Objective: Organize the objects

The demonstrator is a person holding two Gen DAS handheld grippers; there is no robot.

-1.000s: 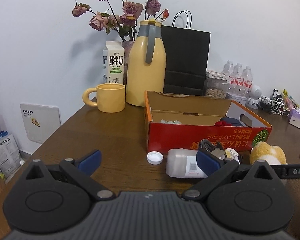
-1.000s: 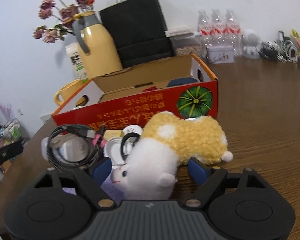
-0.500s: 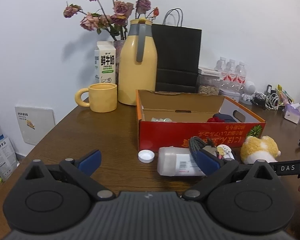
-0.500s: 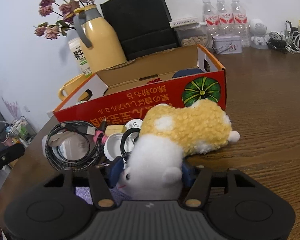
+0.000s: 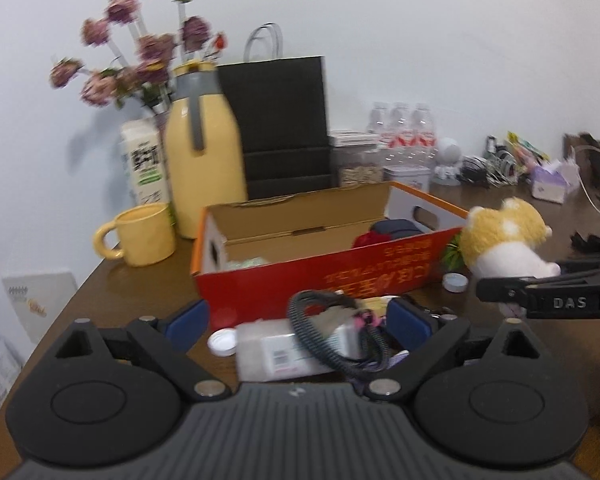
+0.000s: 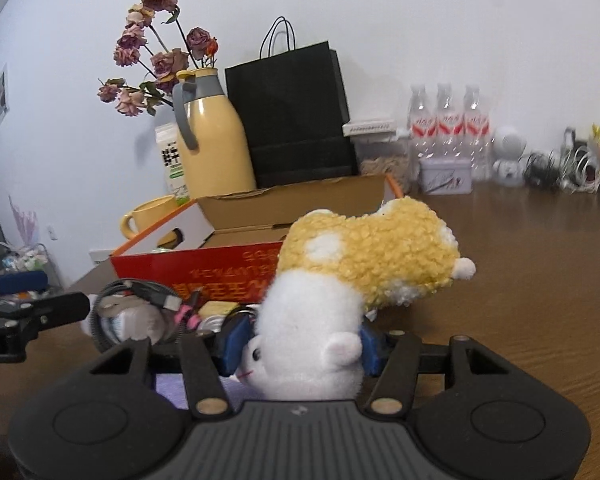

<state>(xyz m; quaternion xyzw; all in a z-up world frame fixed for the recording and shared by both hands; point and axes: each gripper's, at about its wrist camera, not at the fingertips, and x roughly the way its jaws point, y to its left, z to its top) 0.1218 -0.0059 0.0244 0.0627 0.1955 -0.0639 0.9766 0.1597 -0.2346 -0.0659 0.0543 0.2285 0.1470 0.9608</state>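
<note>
A yellow and white plush toy (image 6: 364,256) is clamped at its white head by my right gripper (image 6: 304,344), which is shut on it. In the left wrist view the plush toy (image 5: 500,236) sits by the right end of the open red cardboard box (image 5: 320,280). My left gripper (image 5: 296,322) is open and its jaws are closing. Between them, untouched, lie a white bottle (image 5: 268,352) on its side and a coiled black cable (image 5: 320,332). The box (image 6: 204,268) holds a few small items, one dark blue, one red.
A white cap (image 5: 222,342) and a pale cap (image 5: 455,282) lie in front of the box. Behind it stand a yellow mug (image 5: 144,236), a yellow jug (image 5: 204,164), a milk carton (image 5: 144,164), a black paper bag (image 5: 284,128) and water bottles (image 6: 444,128). Cables (image 6: 560,168) lie far right.
My right gripper closed onto the plush toy's head and now holds it. My left gripper rolled and moved up to the bottle and cable, which now lie between its fingers.
</note>
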